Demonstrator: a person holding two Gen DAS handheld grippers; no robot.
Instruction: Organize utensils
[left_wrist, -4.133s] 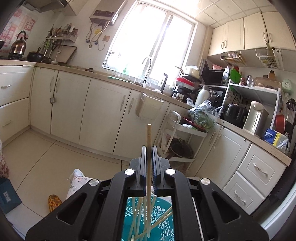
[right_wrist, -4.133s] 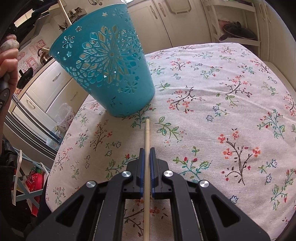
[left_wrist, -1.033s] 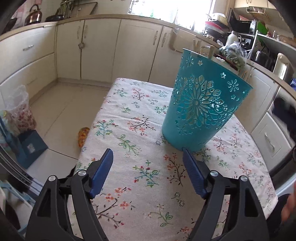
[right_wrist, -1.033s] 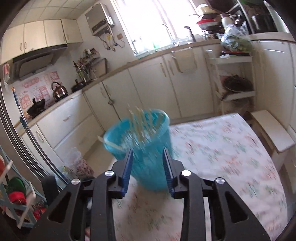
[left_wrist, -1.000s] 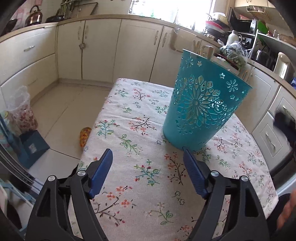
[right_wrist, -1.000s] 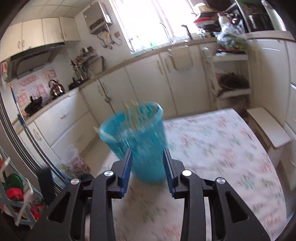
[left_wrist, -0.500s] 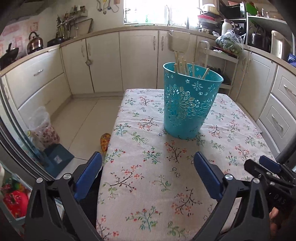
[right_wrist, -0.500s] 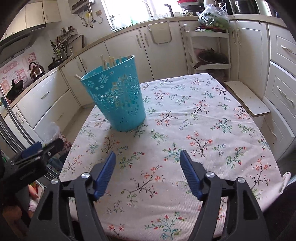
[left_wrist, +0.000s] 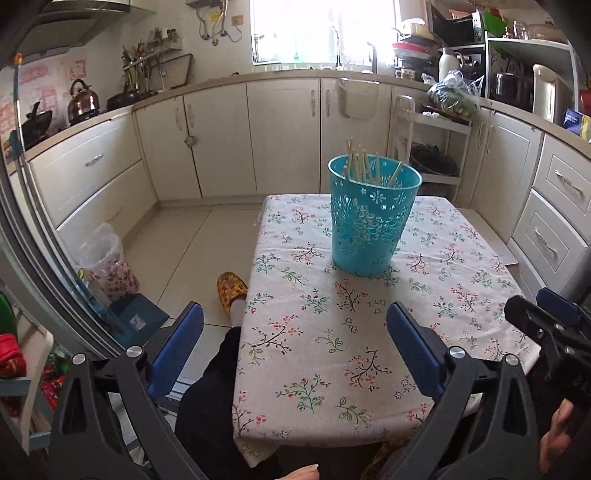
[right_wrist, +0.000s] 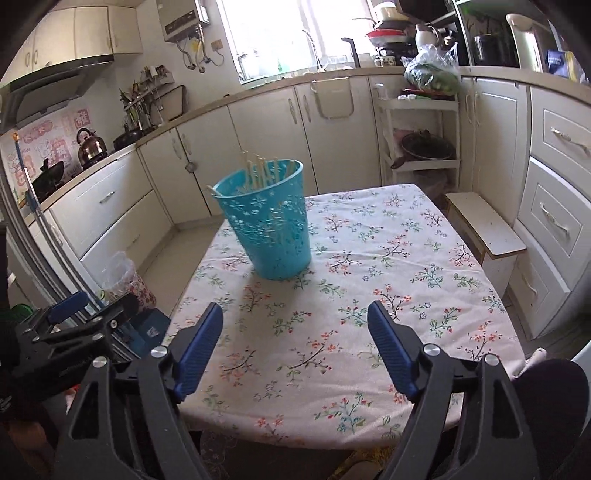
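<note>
A teal cut-out basket (left_wrist: 373, 218) (right_wrist: 267, 225) stands upright on the flowered tablecloth (left_wrist: 369, 325) (right_wrist: 369, 280), with several wooden chopsticks (left_wrist: 364, 166) (right_wrist: 260, 168) sticking out of its top. My left gripper (left_wrist: 295, 343) hangs wide open over the table's near left edge, well short of the basket, nothing between its blue pads. My right gripper (right_wrist: 295, 341) is over the near edge too, its jaws still opening and empty. Each gripper shows at the edge of the other's view: the right gripper (left_wrist: 550, 321), the left gripper (right_wrist: 74, 321).
Cream kitchen cabinets (left_wrist: 280, 136) line the far wall and the right side. A low white stool (right_wrist: 484, 229) stands right of the table. On the floor at left are a flowered bag (left_wrist: 107, 269), a teal box (left_wrist: 138, 321) and a yellow slipper (left_wrist: 231, 288). A person's dark-clothed leg (left_wrist: 210, 398) is below the table edge.
Both grippers have drawn back and up from the basket, which now looks smaller and farther. The right gripper's jaws have spread from narrow to wide; the left ones widened slightly.
</note>
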